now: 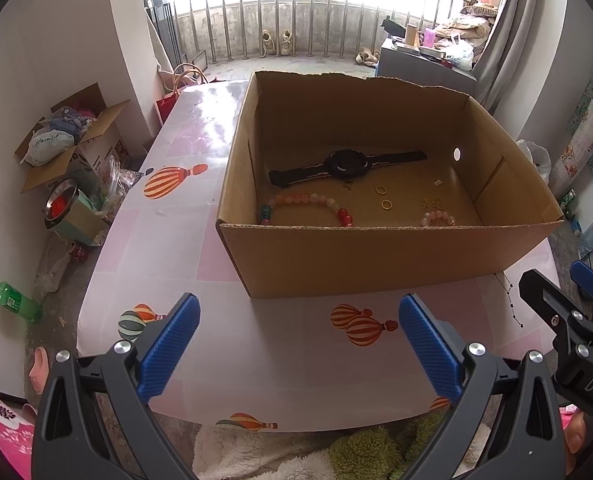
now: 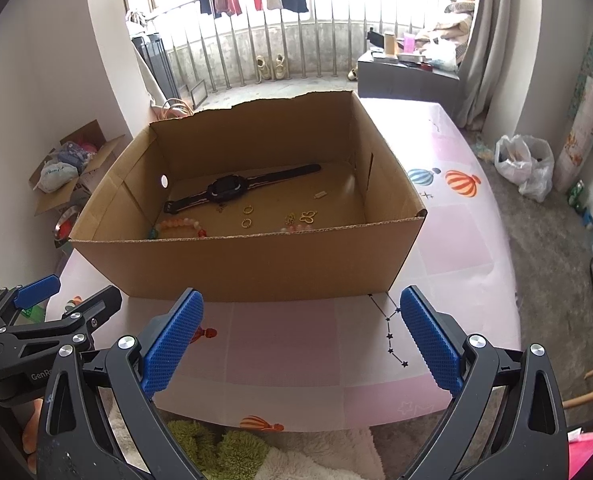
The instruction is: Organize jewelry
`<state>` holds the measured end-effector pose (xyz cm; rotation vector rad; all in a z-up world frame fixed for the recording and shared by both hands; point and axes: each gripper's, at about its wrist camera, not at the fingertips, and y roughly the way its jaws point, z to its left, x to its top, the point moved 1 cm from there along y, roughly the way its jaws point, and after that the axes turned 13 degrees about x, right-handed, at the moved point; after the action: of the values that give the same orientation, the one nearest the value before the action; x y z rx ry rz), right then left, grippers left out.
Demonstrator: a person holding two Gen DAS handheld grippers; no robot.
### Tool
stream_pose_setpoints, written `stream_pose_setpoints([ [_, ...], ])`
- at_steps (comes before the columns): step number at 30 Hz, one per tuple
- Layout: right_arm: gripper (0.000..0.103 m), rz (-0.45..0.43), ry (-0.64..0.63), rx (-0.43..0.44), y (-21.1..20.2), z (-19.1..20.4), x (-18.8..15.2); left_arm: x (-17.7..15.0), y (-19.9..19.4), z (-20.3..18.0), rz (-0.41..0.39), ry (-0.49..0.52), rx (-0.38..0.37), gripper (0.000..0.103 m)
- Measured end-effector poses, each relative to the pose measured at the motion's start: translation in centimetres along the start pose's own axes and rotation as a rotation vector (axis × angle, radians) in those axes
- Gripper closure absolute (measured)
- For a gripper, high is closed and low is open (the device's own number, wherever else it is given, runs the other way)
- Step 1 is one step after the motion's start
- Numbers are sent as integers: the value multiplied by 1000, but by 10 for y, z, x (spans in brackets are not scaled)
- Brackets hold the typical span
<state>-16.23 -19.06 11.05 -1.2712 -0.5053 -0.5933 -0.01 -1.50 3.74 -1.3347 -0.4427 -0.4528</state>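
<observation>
An open cardboard box [image 1: 376, 260] [image 2: 236, 264] stands on the pink table. Inside lie a black watch [image 1: 346, 165] [image 2: 232, 189], a bead bracelet [image 1: 308, 202] [image 2: 180, 226], two gold rings [image 1: 383, 197] [image 2: 247, 216], a pale pink bead bracelet [image 1: 438, 219] and small gold charms [image 2: 307, 217]. A thin black star chain [image 1: 510, 300] [image 2: 392, 332] lies on the table by the box's near right corner. My left gripper [image 1: 298, 320] is open over the table in front of the box, holding nothing. My right gripper [image 2: 302, 316] is open too, just left of the chain.
The table [image 1: 184, 216] [image 2: 456, 248] has balloon prints. On the floor to the left are an open carton [image 1: 72, 136], a metal bowl and a green bottle [image 1: 12, 300]. A white plastic bag [image 2: 524, 168] lies on the floor at the right. A fluffy cloth [image 2: 224, 452] is below the near edge.
</observation>
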Motion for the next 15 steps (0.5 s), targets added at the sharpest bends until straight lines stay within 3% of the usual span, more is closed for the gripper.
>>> stream_pose_setpoints([
  [15, 8, 63, 82, 6, 17, -15, 17, 19, 7, -2, 74, -2, -24, 5],
])
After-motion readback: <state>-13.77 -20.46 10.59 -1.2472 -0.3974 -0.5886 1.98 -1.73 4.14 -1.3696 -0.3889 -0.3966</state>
